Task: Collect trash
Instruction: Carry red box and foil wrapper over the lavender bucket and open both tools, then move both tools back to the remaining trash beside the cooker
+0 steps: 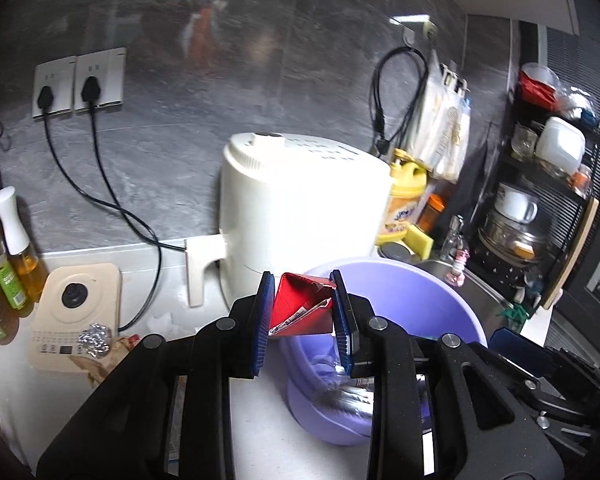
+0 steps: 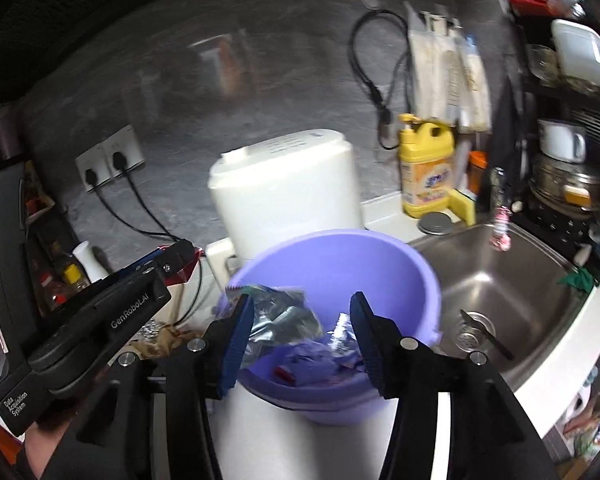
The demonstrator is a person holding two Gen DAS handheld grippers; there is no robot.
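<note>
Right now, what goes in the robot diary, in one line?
left gripper: shut on red carton | right gripper: open over purple bucket | foil ball: on counter

A dark grey stone-look wall point(image 1: 228, 92) is filling the upper frame, faintly reflecting light. Two white sockets point(image 1: 78, 82) at the upper left are holding black plugs, their cords trailing down to the white table point(image 1: 256, 416). A steel sink point(image 2: 496, 276) is sitting at the right, with a black dish rack point(image 1: 540, 208) standing beyond it.
</note>
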